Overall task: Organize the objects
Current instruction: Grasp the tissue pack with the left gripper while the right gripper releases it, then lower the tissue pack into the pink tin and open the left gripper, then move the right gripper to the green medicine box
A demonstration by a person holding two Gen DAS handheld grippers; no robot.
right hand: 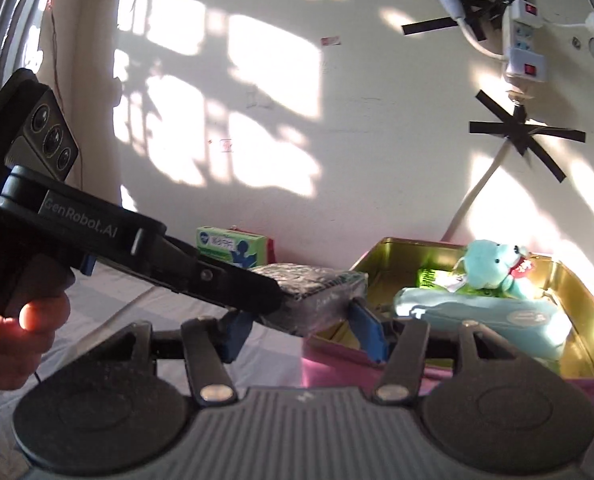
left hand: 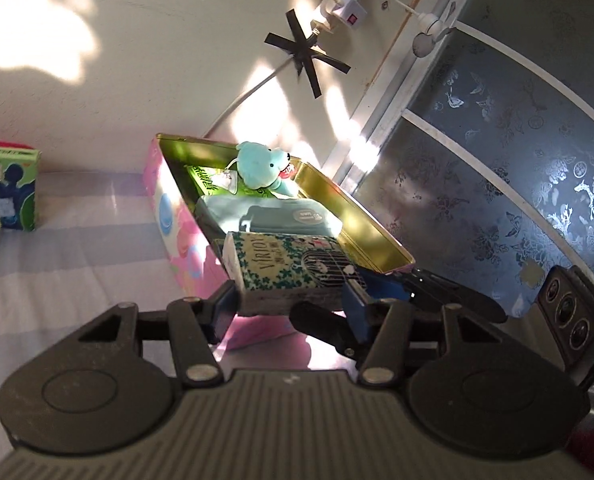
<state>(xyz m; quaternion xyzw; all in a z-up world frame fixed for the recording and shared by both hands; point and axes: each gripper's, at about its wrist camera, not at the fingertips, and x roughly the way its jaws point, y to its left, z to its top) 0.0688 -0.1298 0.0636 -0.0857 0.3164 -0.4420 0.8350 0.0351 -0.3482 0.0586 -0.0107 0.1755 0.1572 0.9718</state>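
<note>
A green-and-white patterned tissue pack [left hand: 281,264] hangs over the near end of a pink tin [left hand: 369,220] with a gold inside. My left gripper [left hand: 291,304] is shut on it, a blue pad on each side. From the right, the right gripper's fingers [left hand: 437,292] also clasp the pack. In the right wrist view the pack [right hand: 321,292] sits between the pads of my right gripper [right hand: 301,328]. The left gripper's finger [right hand: 253,292] crosses its left end. Inside the tin [right hand: 577,280] lie a teal teddy bear [right hand: 489,268], a light blue wipes pack [right hand: 477,312] and a green packet [right hand: 429,278].
A green box [left hand: 5,188] stands on the striped sheet [left hand: 57,260] by the wall, left of the tin. A dark patterned panel [left hand: 517,160] rises at the right. A power strip [right hand: 523,44] and taped cable hang on the wall. A hand [right hand: 13,320] holds the left gripper.
</note>
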